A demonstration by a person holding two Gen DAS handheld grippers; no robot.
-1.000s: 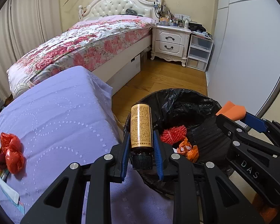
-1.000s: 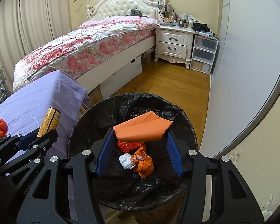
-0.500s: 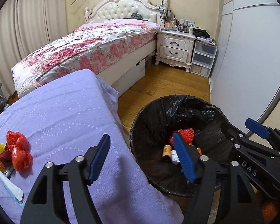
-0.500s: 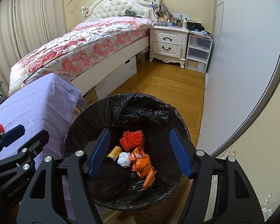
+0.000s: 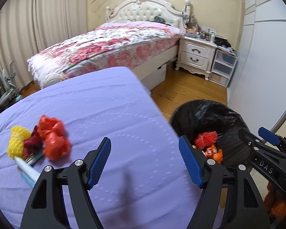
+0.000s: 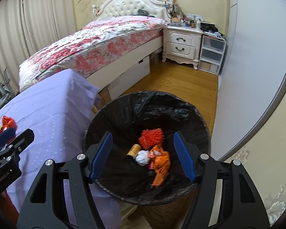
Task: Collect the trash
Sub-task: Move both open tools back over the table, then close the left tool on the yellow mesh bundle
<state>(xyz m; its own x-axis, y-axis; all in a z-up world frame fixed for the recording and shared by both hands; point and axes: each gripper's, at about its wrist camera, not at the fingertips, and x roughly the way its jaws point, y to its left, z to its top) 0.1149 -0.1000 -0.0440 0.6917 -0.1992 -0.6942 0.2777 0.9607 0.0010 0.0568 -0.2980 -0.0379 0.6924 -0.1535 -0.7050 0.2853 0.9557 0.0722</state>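
A black-lined trash bin (image 6: 181, 110) stands on the floor beside the purple-covered table (image 5: 104, 103). Inside lie a gold bottle (image 6: 133, 150), a red foam net (image 6: 151, 135), a white wad (image 6: 142, 157) and orange wrappers (image 6: 162, 162). My right gripper (image 6: 143, 155) hangs open above the bin with nothing between its fingers. Over the table's right part my left gripper (image 5: 145, 161) is open and empty. To its left on the cloth lies a heap: a red plastic bag (image 5: 53, 139), a yellow foam net (image 5: 17, 143), a dark red scrap (image 5: 32, 143) and a white tube (image 5: 26, 168).
A bed with a floral quilt (image 5: 108, 45) stands behind the table, with a white nightstand (image 5: 196, 55) and plastic drawers (image 5: 223, 66) at the far wall. Wooden floor (image 6: 177, 82) lies between bed and bin. A pale wardrobe wall (image 6: 253, 66) runs close on the right.
My left gripper let go of the gold bottle, which now lies in the bin, and swung left over the table. The right gripper dropped the orange paper into the bin and stays above it.
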